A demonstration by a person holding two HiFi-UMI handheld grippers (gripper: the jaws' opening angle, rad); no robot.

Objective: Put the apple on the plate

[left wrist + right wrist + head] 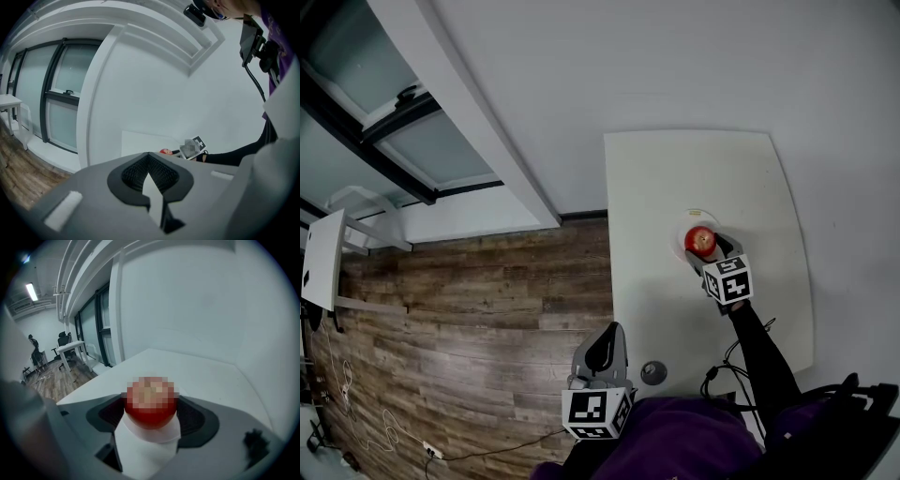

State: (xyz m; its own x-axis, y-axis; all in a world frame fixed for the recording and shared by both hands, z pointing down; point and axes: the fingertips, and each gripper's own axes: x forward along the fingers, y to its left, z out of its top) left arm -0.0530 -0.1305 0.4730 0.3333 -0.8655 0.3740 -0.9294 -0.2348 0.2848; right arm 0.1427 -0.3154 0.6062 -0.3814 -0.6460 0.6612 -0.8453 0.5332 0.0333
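A red apple (700,240) sits over a small white plate (689,217) near the middle of the white table (675,169). My right gripper (706,251) reaches in from the near side and is shut on the apple (151,404), which fills the gap between the dark pads (108,414). White surface shows just beneath the apple. My left gripper (605,343) hangs by the table's near left edge, far from the plate, with its jaws together and nothing in them. From the left gripper (150,177) view, the apple (165,151) is small and distant.
A small grey round object (653,373) lies on the table near its front edge. Wood floor (469,319) lies left of the table, with a white desk (323,258) and a trailing cable (389,422). White walls stand behind the table.
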